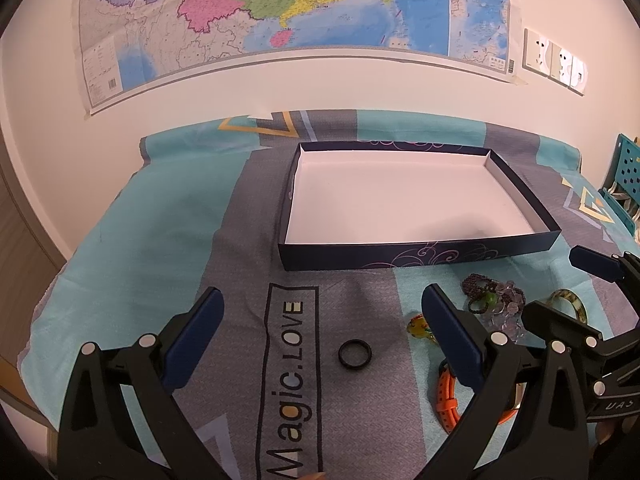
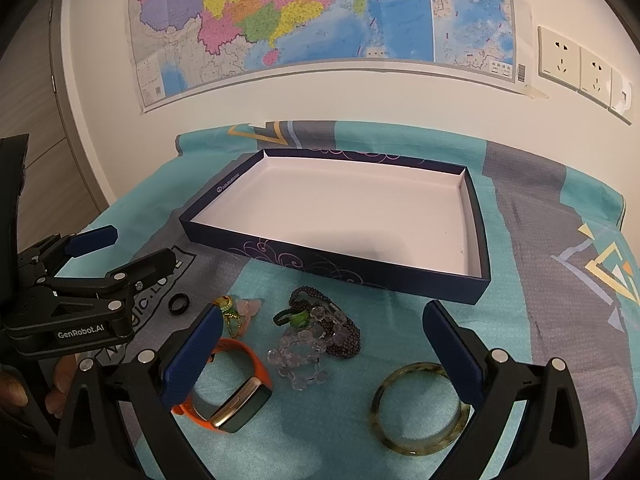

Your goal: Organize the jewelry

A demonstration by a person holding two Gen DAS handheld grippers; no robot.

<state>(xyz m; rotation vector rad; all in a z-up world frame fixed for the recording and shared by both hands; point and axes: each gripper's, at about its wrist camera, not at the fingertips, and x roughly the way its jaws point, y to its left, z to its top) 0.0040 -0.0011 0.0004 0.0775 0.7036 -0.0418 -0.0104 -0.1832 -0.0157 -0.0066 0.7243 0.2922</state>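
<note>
Item: black ring (image 1: 355, 355) on cloth, between my spread left gripper (image 1: 324, 320) jaws; I lower squarely, pinch gently; right gripper (image 2: 324, 328) gapes empty

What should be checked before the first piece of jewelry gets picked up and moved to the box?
1. Box empty and open: ok.
2. Left tongs open, holding nothing: ok.
3. Right tongs open, holding nothing: ok.
4. Black ring lying alone on the cloth, between the left tongs' fingers: ok.
5. Clear bead bracelet separate from the dark beaded bracelet: not ok, they overlap.
6. Green bangle free of neighbours: ok.
</note>
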